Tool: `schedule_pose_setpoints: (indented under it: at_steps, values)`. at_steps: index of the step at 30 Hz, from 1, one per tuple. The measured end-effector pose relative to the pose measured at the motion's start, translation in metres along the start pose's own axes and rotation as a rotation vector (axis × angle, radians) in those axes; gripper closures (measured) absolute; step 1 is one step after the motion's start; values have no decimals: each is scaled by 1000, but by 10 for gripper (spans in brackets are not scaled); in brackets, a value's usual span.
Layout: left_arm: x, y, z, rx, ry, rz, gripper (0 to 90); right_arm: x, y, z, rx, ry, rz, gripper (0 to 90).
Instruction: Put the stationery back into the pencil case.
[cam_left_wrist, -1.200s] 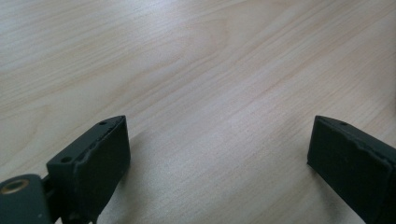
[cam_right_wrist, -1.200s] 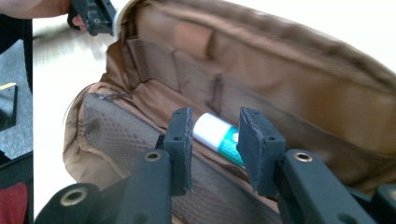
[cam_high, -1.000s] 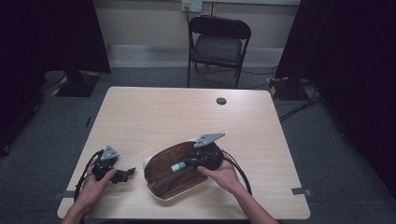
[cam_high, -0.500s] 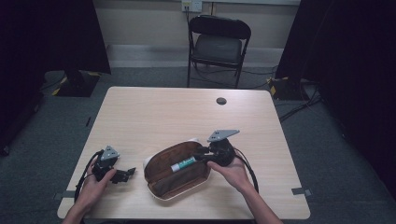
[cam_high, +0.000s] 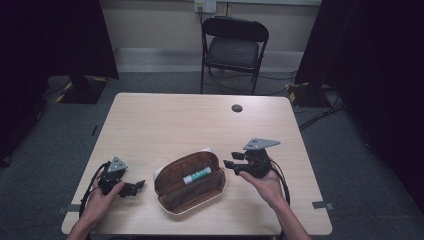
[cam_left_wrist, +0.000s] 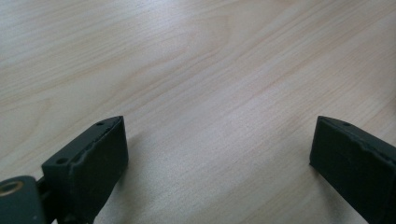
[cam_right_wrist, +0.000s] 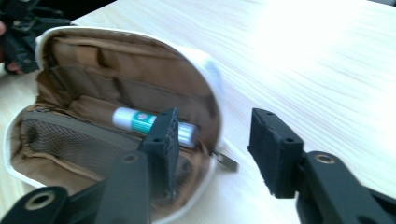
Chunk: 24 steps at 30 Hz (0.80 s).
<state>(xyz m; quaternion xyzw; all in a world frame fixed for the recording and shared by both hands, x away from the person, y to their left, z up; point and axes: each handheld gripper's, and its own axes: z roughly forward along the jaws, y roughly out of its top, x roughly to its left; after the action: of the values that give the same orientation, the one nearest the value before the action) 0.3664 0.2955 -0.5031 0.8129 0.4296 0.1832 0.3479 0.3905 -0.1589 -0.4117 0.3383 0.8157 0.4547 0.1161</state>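
- The glue stick (cam_high: 196, 175) lay inside the open pouch (cam_high: 176, 195) near the table's (cam_high: 165, 120) front edge.
- The right gripper (cam_high: 231, 166), just beside the pouch, held nothing; its jaws had just been opening.
- The left gripper (cam_high: 140, 185) rested wide open and empty, left of the pouch.
- 1 chair (cam_high: 233, 47) stood beyond the table.

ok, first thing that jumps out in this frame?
The open brown pouch near the table's front edge, with a white-and-green glue stick lying inside. The right gripper sits just right of it, jaws apart and just opening, nothing between them. The left gripper rests open on bare table, left of the pouch.
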Motion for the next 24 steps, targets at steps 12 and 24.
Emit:
schedule_pose_setpoints:
  at_steps: [12, 24]
  values:
    - [0, 0, 0, 0, 0, -1, 40, -22, -31, -27, -20, -131, 106, 404]
    - [0, 0, 0, 0, 0, -1, 40, -49, -60, -32, 63, -242, 174, 239]
